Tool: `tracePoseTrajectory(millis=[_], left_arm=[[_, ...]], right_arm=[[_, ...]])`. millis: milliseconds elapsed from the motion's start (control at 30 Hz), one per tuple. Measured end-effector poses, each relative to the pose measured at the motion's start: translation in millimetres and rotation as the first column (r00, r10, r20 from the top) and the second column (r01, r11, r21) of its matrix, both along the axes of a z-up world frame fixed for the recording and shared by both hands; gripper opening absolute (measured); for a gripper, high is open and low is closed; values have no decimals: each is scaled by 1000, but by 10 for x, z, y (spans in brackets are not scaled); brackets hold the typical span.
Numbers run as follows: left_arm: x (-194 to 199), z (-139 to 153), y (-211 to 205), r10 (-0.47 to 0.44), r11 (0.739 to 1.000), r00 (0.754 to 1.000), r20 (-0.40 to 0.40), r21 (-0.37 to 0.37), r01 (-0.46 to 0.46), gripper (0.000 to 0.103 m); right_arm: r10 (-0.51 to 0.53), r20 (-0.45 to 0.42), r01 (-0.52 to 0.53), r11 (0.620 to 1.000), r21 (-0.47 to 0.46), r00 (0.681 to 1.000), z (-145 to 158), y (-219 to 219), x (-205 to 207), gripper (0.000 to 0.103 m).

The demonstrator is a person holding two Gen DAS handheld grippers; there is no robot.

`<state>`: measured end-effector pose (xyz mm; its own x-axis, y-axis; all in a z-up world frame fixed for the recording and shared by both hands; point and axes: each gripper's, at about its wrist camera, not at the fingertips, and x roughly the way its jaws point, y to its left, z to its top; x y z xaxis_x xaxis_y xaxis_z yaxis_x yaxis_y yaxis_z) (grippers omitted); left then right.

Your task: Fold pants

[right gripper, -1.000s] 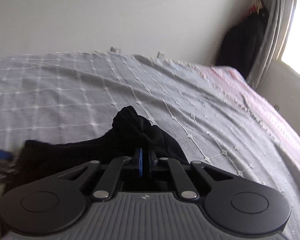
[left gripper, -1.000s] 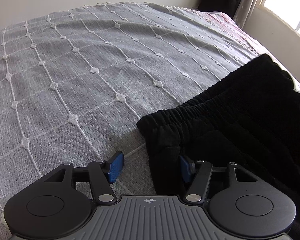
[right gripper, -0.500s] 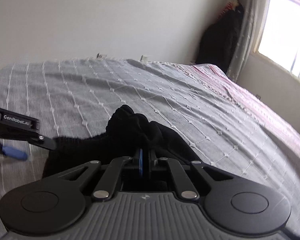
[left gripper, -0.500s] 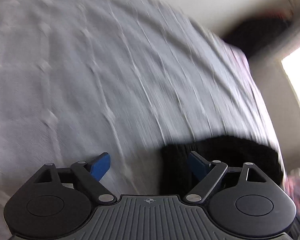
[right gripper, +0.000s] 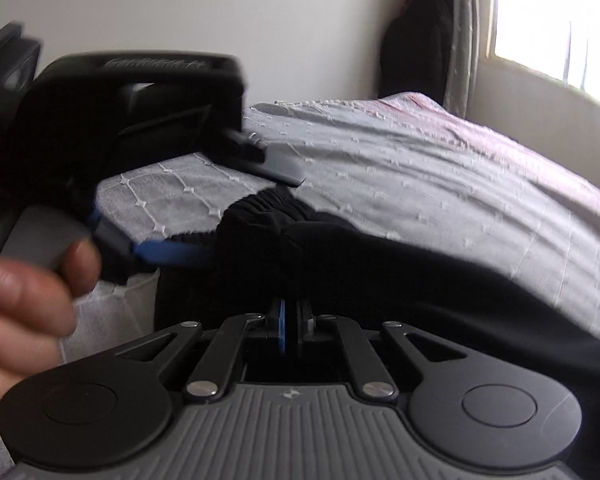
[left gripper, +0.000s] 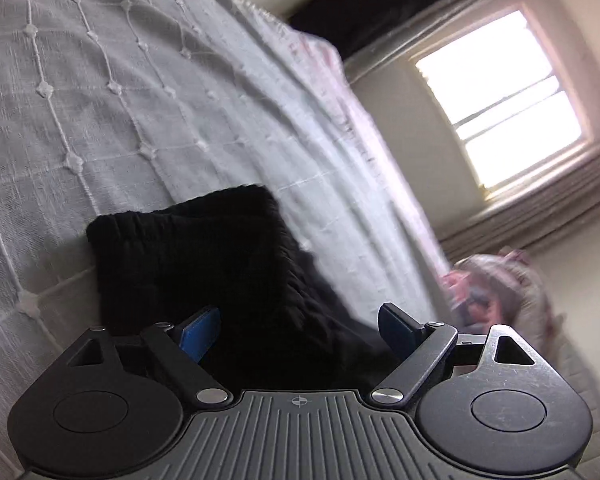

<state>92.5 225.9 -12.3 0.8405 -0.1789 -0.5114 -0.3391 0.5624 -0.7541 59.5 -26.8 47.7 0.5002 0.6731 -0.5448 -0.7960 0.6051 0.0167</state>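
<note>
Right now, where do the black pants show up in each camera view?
Left wrist view: black pants lie lower centre, elastic waistband toward the left, between the open left tool fingers.
Right wrist view: pants sit centre to right, pinched in the right tool.
Shared landmark: the bright window, also.

A grey quilted bedspread (left gripper: 148, 92) lies below a bright window (left gripper: 504, 100) and dark hanging clothes (right gripper: 418, 40).

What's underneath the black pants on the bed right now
The grey quilted bedspread shows all around the black pants, which rest on it at the waistband end. Whatever lies directly beneath the fabric is covered. The right gripper pinches one bunched part.
</note>
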Motion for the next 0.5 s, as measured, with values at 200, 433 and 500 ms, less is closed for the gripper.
tracePoseTrajectory(millis=[200, 433, 500], left_arm=[[188, -114, -145, -7, 992, 990, -142, 122, 24, 34], [95, -119, 10, 12, 994, 988, -155, 113, 6, 23], [85, -133, 33, 11, 996, 987, -158, 93, 4, 23]], right_arm=[[-3, -34, 3, 1000, -7, 999, -116, -67, 44, 21], [-73, -191, 103, 983, 154, 979, 177, -960, 600, 78], [-254, -247, 304, 934, 190, 935, 268, -1591, 977, 92]])
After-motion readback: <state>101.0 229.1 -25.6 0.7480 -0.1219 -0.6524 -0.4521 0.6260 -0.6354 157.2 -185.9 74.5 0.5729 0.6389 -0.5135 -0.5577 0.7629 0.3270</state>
